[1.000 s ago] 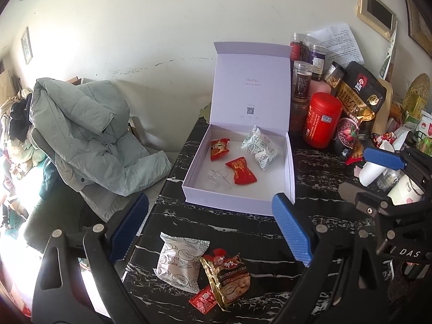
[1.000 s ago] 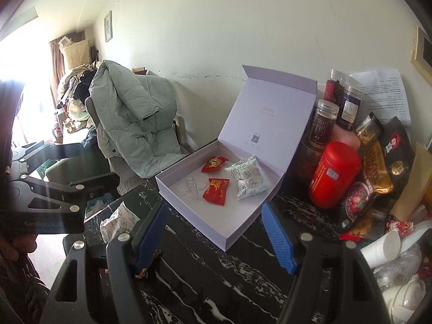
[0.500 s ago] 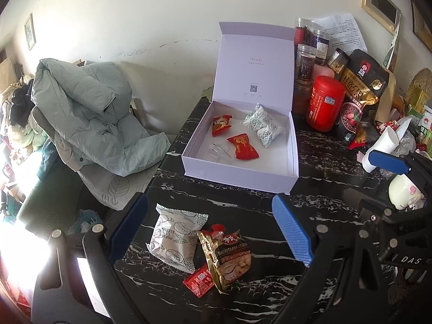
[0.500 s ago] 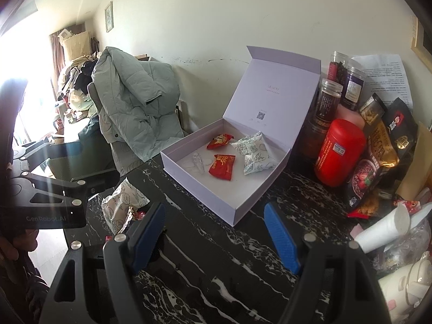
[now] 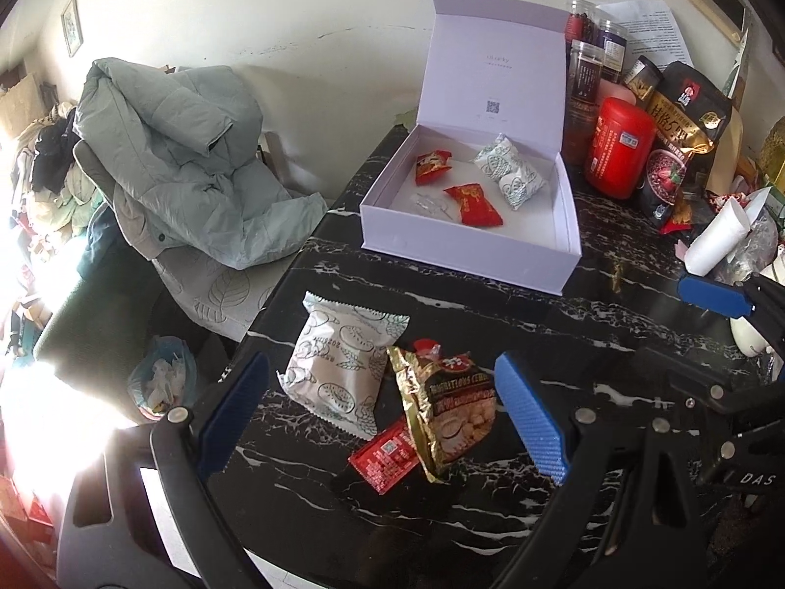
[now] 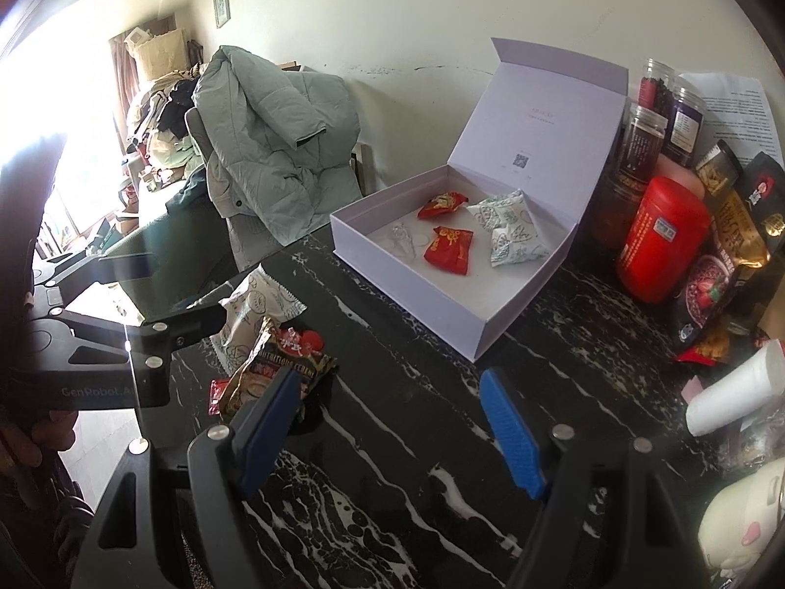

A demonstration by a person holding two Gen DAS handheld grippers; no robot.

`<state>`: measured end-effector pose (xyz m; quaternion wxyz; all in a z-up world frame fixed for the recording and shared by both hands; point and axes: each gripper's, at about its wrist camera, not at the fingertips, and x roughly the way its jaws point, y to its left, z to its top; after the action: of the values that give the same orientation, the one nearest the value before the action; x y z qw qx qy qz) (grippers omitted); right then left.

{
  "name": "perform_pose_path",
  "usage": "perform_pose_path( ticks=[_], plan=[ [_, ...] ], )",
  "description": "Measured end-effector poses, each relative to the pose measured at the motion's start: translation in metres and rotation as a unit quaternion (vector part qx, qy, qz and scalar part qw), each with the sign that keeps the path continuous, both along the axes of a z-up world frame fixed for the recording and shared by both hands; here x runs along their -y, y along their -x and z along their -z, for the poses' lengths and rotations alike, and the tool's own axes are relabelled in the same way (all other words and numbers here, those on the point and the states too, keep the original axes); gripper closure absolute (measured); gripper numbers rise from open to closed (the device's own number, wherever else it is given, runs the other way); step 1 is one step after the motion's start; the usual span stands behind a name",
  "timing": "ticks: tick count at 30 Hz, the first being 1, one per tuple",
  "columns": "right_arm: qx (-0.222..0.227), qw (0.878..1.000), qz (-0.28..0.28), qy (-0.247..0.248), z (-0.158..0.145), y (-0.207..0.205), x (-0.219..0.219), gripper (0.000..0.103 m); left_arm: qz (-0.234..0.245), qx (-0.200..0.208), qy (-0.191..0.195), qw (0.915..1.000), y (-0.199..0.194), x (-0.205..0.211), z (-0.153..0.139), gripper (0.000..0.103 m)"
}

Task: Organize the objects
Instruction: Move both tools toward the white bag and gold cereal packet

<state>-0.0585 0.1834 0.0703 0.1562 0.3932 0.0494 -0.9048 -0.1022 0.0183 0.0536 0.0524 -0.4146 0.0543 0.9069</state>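
Observation:
An open lilac box (image 5: pixel 471 255) (image 6: pixel 407 275) sits on the black marble table (image 5: pixel 564 343), holding two red packets (image 5: pixel 473 203), a white printed pouch (image 5: pixel 510 174) and a clear wrapper. In front of it lie a white printed packet (image 5: pixel 338 368) (image 6: pixel 255 309), a gold cereal sachet (image 5: pixel 446 407) (image 6: pixel 279 368) and a small red sachet (image 5: pixel 387 451). My left gripper (image 5: pixel 382 422) hangs open just above these three. My right gripper (image 6: pixel 392 427) stands open over bare table to their right, nothing between its fingers; one of its blue fingertips (image 5: pixel 714 289) shows in the left wrist view.
Jars, a red canister (image 5: pixel 620 152) (image 6: pixel 662 235), snack bags, paper cups (image 6: pixel 731 388) and a mug crowd the table's right side. A chair with a pale green jacket (image 5: pixel 181 157) stands left of the table. A person's hand (image 6: pixel 29 432) holds the left gripper's handle.
Both grippers have sunk toward the table and tilted down. The loose packets now sit larger and higher in the left wrist view, between its fingers; the box has slid up in both views.

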Motion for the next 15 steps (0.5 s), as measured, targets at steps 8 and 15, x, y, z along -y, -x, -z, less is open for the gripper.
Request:
perform_pose_path(
  ticks=[8, 15],
  plan=[
    [0.026, 0.999, -0.032, 0.012, 0.025, -0.008, 0.017, 0.026, -0.008, 0.016, -0.010, 0.9998, -0.011, 0.018, 0.022, 0.010],
    [0.049, 0.997, -0.056, 0.031, 0.044, -0.009, 0.033, 0.026, -0.015, 0.028, -0.010, 0.9994, -0.017, 0.032, 0.036, 0.010]
  ],
)
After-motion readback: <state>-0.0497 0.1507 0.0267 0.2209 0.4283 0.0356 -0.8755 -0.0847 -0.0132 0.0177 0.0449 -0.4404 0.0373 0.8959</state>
